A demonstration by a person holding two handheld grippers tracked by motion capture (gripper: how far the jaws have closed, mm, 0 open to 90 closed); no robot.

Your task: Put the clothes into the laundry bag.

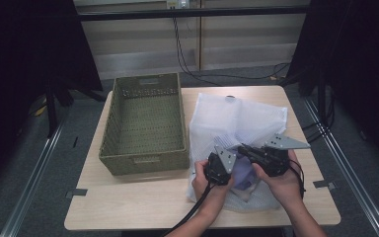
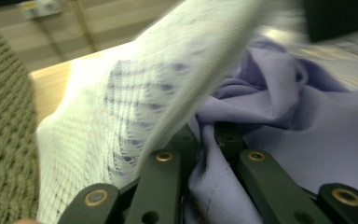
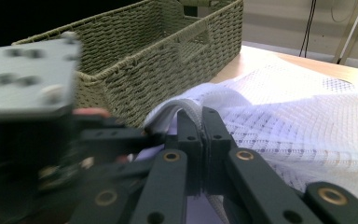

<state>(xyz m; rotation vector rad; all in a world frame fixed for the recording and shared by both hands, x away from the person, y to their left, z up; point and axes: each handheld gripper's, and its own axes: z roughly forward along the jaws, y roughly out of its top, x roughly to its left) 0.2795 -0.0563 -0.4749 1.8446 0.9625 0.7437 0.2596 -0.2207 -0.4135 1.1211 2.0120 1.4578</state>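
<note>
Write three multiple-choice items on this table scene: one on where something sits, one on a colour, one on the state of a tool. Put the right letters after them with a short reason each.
1. Where is the woven basket relative to the white mesh bag?
A. on the left part of the table, beside the bag
B. on top of the bag
C. on the floor under the table

2. What colour is the cloth showing at the bag's opening?
A. red
B. pale purple
C. bright yellow

3. What is the right tool doing?
A. hanging open above the basket
B. lying on the table, let go
C. shut on the bag's white edge

Answers: 1 A, the high view shows the basket left of the bag on the tabletop. 2 B, the left gripper view shows lilac fabric between the left tool jaws. 3 C, the right gripper view shows its jaws pinched on the bag's rim.
</note>
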